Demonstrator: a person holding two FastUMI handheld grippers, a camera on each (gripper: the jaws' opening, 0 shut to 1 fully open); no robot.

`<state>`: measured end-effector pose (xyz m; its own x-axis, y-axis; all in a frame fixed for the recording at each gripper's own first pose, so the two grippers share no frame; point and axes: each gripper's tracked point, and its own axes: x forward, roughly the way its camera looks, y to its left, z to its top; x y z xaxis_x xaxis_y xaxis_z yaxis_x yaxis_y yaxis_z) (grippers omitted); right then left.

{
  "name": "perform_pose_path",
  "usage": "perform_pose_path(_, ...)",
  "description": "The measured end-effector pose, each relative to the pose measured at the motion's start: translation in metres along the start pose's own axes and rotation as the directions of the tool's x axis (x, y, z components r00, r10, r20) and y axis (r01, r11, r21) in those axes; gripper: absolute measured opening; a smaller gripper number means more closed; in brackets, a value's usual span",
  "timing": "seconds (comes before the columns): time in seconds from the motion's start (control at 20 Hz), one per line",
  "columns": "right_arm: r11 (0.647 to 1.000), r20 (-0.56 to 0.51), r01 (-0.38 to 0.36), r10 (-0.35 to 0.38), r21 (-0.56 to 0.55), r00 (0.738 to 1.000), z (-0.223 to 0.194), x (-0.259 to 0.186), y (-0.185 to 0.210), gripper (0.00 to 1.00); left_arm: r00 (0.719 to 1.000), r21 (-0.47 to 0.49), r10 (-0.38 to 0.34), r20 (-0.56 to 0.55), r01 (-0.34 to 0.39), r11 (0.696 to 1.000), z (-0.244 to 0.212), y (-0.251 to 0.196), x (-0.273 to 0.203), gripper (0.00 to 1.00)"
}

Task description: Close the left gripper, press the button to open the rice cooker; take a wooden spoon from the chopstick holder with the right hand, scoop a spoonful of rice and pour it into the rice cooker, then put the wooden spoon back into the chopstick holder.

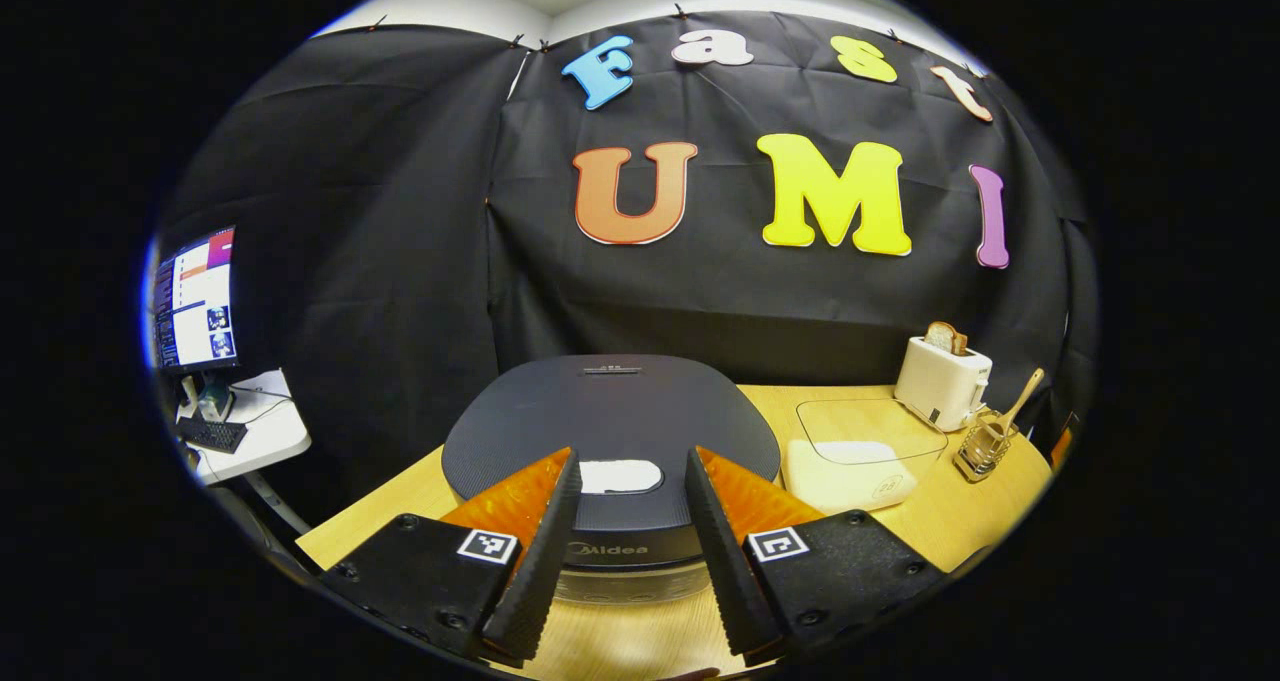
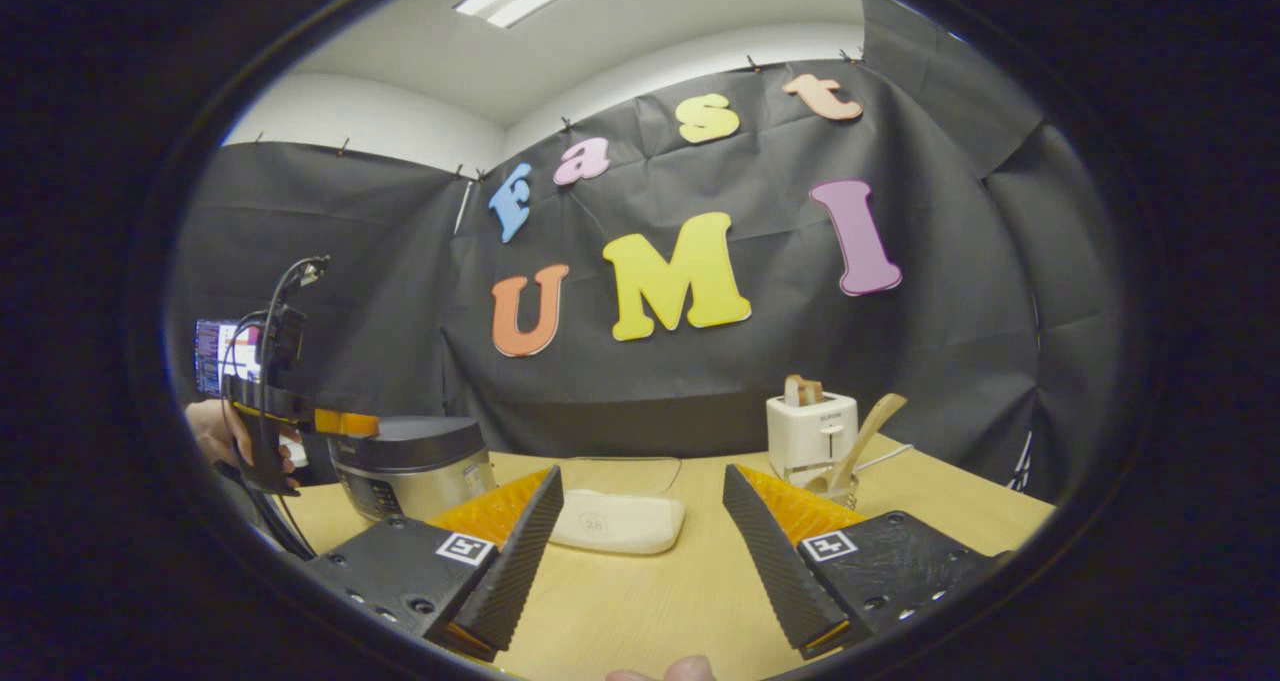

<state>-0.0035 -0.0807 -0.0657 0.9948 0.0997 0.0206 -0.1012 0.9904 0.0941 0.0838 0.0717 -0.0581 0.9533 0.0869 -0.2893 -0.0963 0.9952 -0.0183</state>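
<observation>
We judged task at start. Left claw (image 1: 628, 521) hung spread above shut rice cooker (image 1: 610, 431), button (image 1: 620, 477) unpressed. Right claw (image 2: 640, 541) gaped, empty. Wooden spoon (image 2: 858, 443) sat in chopstick holder (image 1: 985, 448) on table (image 2: 700, 591). All steps left.
</observation>
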Motion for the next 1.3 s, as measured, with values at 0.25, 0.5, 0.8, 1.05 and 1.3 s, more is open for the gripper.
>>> perform_pose_path(0.25, 1.000, -0.008, -0.004, 0.004, 0.011, 1.000, -0.003, 0.003, -0.001, 0.95, 1.000, 0.009, 0.001, -0.001, -0.001, 1.000, 0.004, -0.001, 0.000, 0.77)
perform_pose_path(0.5, 1.000, -0.013, -0.003, 0.003, 0.004, 1.000, -0.003, 0.008, 0.001, 0.91, 0.998, 0.010, 0.046, 0.040, -0.046, 0.999, 0.013, 0.001, 0.000, 0.96)
perform_pose_path(0.8, 1.000, 0.020, 0.007, -0.007, -0.016, 1.000, 0.010, 0.010, 0.006, 0.95, 0.992, -0.011, 0.018, 0.125, -0.017, 1.000, 0.041, -0.010, -0.025, 0.96)
perform_pose_path(1.05, 0.999, 0.029, 0.011, -0.009, -0.048, 1.000, 0.025, 0.012, 0.017, 0.91, 0.972, 0.006, -0.030, 0.234, 0.029, 1.000, 0.058, -0.037, -0.062, 0.96)
perform_pose_path(1.3, 0.997, 0.074, 0.054, -0.050, -0.058, 0.996, 0.042, 0.007, 0.018, 0.95, 0.959, 0.033, -0.082, 0.272, 0.076, 0.997, 0.045, -0.063, -0.080, 0.96)
